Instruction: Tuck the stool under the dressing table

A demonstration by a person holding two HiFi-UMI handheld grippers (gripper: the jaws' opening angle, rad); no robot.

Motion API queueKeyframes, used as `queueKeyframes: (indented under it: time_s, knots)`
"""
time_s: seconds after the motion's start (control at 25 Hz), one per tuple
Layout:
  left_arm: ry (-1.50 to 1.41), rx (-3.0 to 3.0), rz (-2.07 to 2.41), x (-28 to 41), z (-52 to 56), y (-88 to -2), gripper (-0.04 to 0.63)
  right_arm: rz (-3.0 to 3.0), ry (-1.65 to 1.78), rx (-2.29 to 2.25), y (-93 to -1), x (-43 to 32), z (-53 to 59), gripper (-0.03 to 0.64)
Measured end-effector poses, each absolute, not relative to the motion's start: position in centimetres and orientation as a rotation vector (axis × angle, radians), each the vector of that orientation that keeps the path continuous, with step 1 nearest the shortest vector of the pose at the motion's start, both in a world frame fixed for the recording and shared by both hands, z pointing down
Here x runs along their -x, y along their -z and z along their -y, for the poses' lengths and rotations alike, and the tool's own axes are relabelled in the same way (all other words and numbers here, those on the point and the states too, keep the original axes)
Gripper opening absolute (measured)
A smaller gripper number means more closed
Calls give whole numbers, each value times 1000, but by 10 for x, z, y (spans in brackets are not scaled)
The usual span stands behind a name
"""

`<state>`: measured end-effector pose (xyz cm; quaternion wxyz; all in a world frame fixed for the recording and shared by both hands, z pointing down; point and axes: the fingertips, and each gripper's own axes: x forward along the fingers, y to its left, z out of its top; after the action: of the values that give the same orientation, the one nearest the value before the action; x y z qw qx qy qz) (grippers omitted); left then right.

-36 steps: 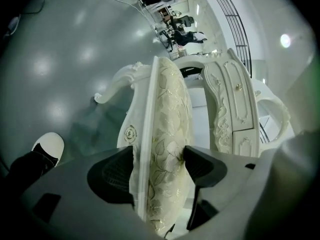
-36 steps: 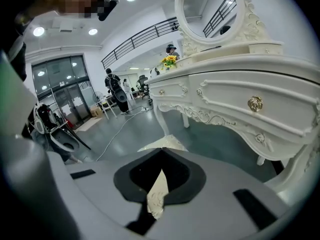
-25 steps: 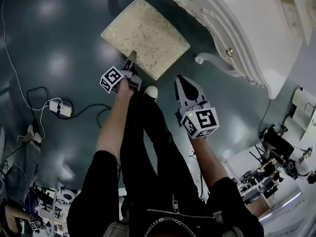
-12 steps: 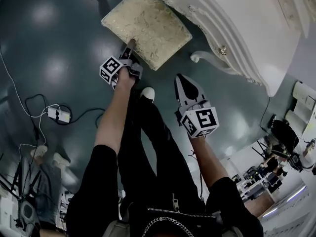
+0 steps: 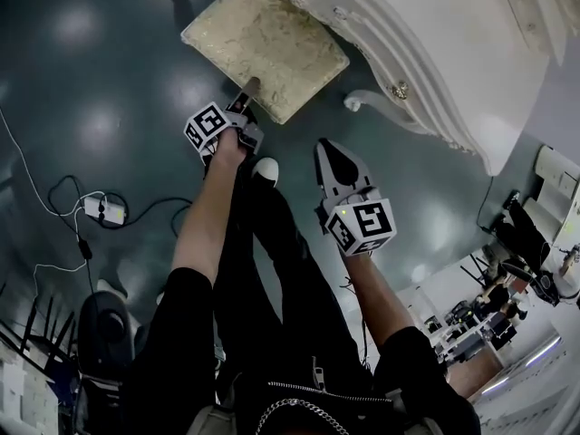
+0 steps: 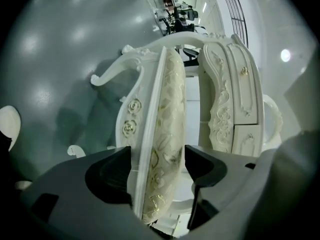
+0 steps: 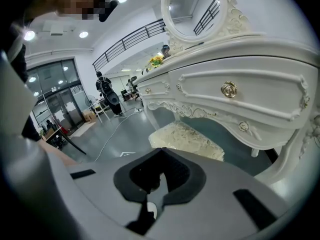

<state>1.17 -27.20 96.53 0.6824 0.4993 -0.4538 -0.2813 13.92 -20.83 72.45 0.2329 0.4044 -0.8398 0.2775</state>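
Notably, the left gripper (image 5: 248, 91) had its jaws opening around the seat edge of the one stool (image 5: 263, 43), which stood partly under the one dressing table (image 5: 435, 53). The right gripper (image 5: 327, 148) had its jaws together.

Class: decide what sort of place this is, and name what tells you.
Probably a large open hall or studio, not a bedroom: the dressing table stands on a glossy grey floor, with a balcony railing and glass doors beyond, and a power strip lies nearby.

The stool (image 5: 263, 43) stands partly under the dressing table (image 5: 453, 53), before the person's shoe (image 5: 265, 169).
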Motion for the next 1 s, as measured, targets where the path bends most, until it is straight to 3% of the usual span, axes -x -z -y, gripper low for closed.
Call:
queueKeyframes:
  time_s: [1.0]
  knots:
    - [784,-1098,1016,-37,386,-969,308,2355,-737,-1123,-763,-155,234,8]
